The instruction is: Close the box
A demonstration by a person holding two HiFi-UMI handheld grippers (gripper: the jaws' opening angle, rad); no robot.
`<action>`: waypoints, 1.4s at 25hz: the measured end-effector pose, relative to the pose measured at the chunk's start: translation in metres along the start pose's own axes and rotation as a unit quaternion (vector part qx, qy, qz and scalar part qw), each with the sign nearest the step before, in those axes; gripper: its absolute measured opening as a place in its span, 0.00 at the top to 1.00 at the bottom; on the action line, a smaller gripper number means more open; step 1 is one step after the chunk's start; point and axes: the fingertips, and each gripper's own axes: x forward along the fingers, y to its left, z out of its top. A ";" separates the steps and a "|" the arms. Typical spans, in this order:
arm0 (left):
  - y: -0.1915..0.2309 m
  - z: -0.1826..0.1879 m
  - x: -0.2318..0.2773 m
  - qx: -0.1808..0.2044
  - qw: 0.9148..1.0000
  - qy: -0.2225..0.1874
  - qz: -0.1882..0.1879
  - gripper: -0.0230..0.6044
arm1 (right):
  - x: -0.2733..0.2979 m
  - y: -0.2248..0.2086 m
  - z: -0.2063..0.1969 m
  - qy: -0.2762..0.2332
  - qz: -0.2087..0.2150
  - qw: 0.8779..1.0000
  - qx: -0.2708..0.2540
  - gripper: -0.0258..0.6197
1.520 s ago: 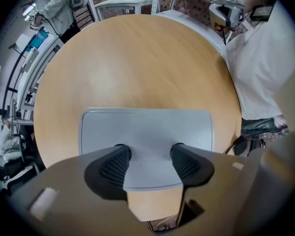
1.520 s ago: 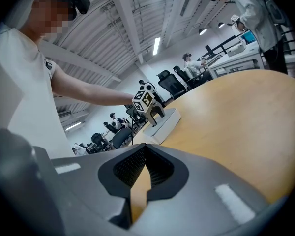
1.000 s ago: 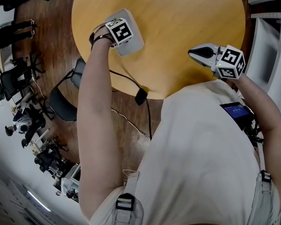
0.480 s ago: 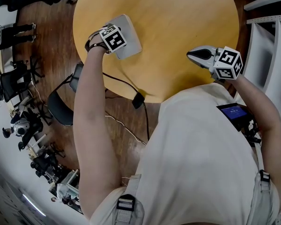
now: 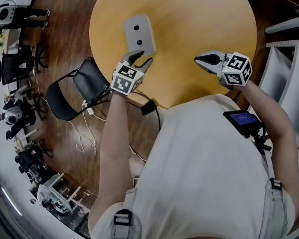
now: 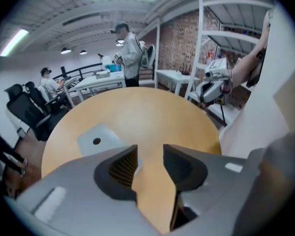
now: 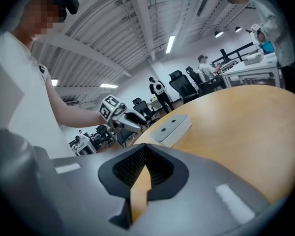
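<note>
Withdrawing from the box (image 5: 139, 33), left tool (image 5: 140, 59) empty, jaws apart, narrowing, right tool (image 5: 198, 60) closed, unmoved.

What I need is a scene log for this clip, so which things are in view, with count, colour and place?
box: 1, light grey, lid down with two dark holes, on the table near its left side in the head view
table: 1, round, light wood, in front of the person
chair: 1, black, on the floor left of the table
cable: 1, black, on the floor by the table's near edge
shelving: white, at the right
other people: several, in the background
left gripper: grey, by the box's near end, jaws apart and just been closing, nothing between them
right gripper: grey, over the table's near right, shut, empty
</note>
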 end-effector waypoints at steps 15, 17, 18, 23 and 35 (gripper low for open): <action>-0.088 0.001 -0.083 -0.200 0.932 -0.290 0.085 0.96 | 0.049 0.065 0.014 0.039 0.086 0.990 -0.105 0.96; -0.094 0.000 -0.079 -0.205 0.930 -0.295 0.080 0.96 | 0.049 0.070 0.015 0.043 0.090 0.988 -0.122 0.96; -0.094 0.000 -0.080 -0.205 0.929 -0.297 0.079 0.96 | 0.051 0.072 0.018 0.042 0.092 0.986 -0.129 0.96; -0.076 0.009 -0.102 -0.212 0.920 -0.317 0.089 0.96 | 0.059 0.077 0.039 0.031 0.090 0.983 -0.157 0.96; -0.064 0.058 -0.111 -0.185 0.917 -0.341 0.092 0.96 | 0.042 0.077 0.098 -0.010 0.074 0.974 -0.213 0.96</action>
